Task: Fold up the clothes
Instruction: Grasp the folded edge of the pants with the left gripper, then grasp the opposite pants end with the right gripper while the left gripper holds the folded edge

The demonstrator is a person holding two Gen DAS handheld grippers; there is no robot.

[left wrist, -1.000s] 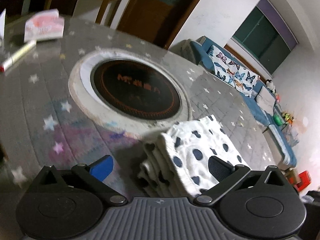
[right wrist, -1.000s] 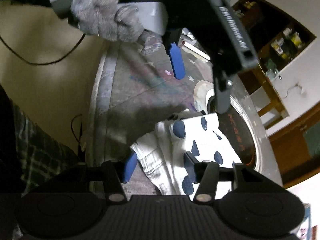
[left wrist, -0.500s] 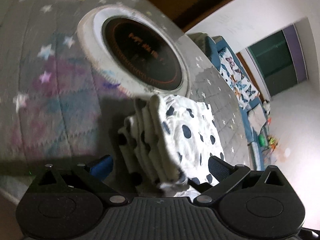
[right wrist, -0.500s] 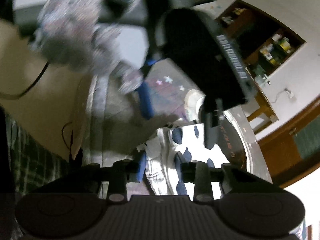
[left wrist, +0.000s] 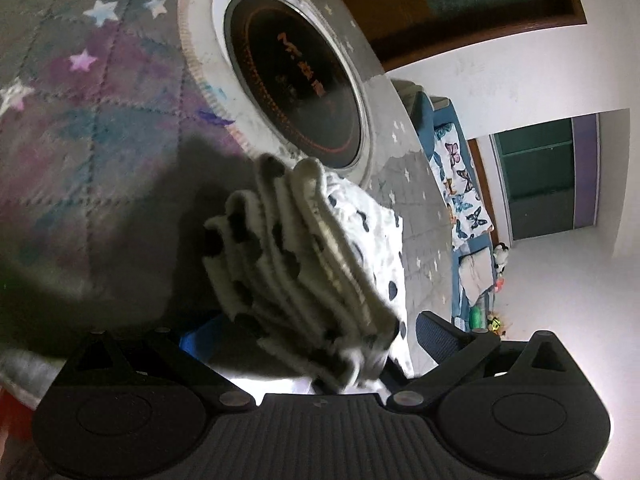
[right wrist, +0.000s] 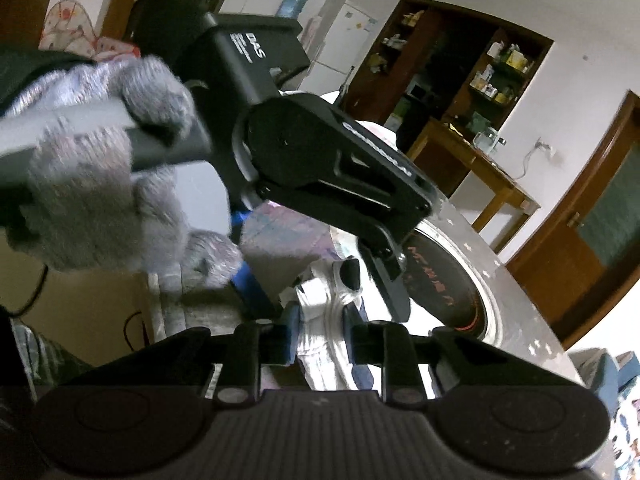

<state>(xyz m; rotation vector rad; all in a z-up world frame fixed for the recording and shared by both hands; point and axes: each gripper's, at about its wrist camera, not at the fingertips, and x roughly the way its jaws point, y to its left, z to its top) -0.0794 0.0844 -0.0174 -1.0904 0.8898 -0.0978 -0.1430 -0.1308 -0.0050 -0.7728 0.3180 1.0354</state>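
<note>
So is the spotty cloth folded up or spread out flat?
Folded up. The spotty cloth is a thick bundle: the left wrist view shows several stacked layers edge-on, not one flat sheet on the star-patterned table.

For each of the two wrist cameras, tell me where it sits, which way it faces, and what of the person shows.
Left wrist: sits on the left gripper, angled down over the folded spotted cloth toward the round black cooktop; no body part shows.
Right wrist: sits on the right gripper, whose jaws are closing with the cloth between them, facing the left gripper held in a grey-gloved hand.
Shared: cloth, cooktop, starred table cover.
</note>
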